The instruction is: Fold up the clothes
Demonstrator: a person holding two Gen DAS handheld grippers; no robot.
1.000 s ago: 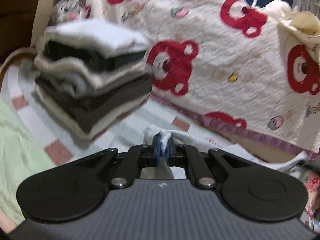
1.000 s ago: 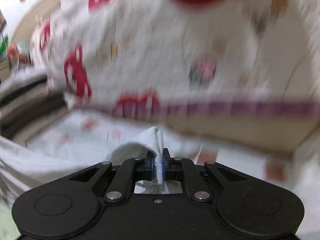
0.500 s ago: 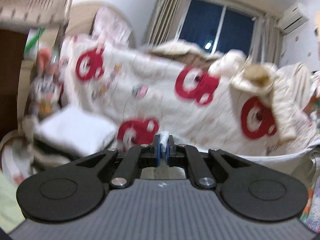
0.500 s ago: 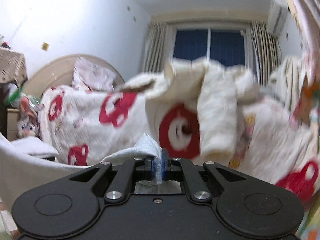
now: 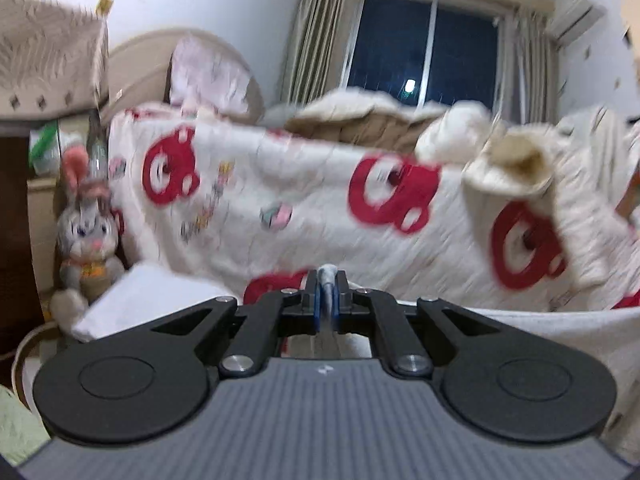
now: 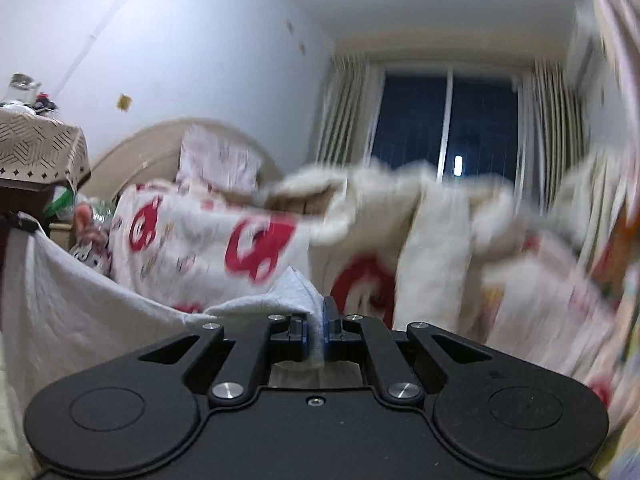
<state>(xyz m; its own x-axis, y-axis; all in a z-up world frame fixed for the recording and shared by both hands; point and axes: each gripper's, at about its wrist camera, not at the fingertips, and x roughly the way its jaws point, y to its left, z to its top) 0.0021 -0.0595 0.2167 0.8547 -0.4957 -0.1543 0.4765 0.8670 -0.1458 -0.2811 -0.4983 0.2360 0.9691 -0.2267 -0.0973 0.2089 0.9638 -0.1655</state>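
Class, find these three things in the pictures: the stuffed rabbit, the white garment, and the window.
stuffed rabbit [image 5: 86, 236]: left wrist view, on its face.
white garment [image 6: 80, 304]: right wrist view, on the cloth stretched leftward.
window [image 5: 424, 48]: left wrist view, on the dark pane.

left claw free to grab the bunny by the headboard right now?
Probably not: the left claw is shut on the garment, which it would need to release first. The bunny itself looks unobstructed.

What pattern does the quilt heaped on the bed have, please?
The quilt is cream-white with big red bear heads, clearest in the left wrist view.
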